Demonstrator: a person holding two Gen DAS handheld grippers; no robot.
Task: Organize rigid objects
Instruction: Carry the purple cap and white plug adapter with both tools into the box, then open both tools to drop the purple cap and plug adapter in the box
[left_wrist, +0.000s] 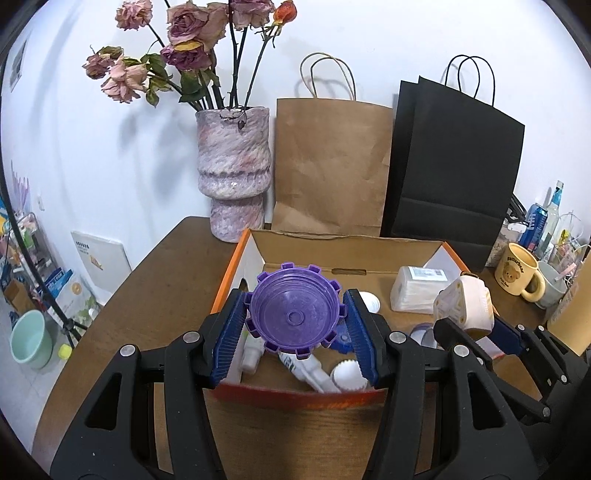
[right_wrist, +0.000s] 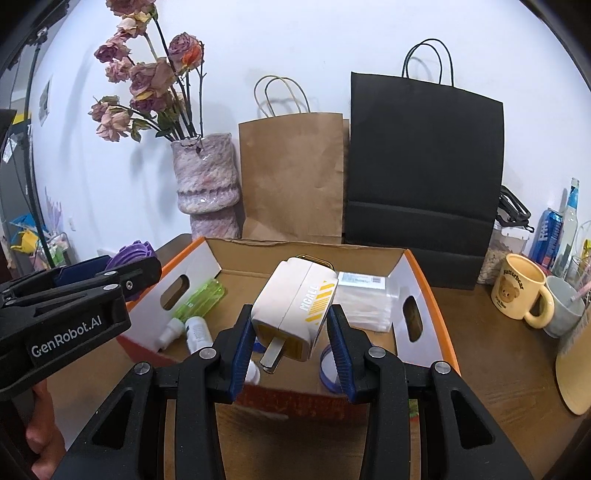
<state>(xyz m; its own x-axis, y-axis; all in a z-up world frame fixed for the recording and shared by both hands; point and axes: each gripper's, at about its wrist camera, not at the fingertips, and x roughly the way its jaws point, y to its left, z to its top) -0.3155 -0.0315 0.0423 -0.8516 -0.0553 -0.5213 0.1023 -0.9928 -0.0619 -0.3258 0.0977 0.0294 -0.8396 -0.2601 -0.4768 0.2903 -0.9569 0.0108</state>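
We look forward from both wrist cameras, close above the near edge of the cardboard box (left_wrist: 343, 254) (right_wrist: 310, 254), toward the far wall; both views share the vase (left_wrist: 232, 170) (right_wrist: 207, 181) and paper bags.

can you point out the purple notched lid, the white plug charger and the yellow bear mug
Purple notched plastic lid (left_wrist: 294, 316): left wrist view, centre of its ribbed inner face.
White plug charger with yellow stripes (right_wrist: 291, 306): right wrist view, middle of its white body.
Yellow ceramic bear mug (right_wrist: 517, 291): right wrist view, outer wall by the bear print.

a lived-in home: dried roses in a vase (left_wrist: 233, 173), paper bags (left_wrist: 332, 166), bear mug (left_wrist: 519, 271) on a wooden table (left_wrist: 166, 266).
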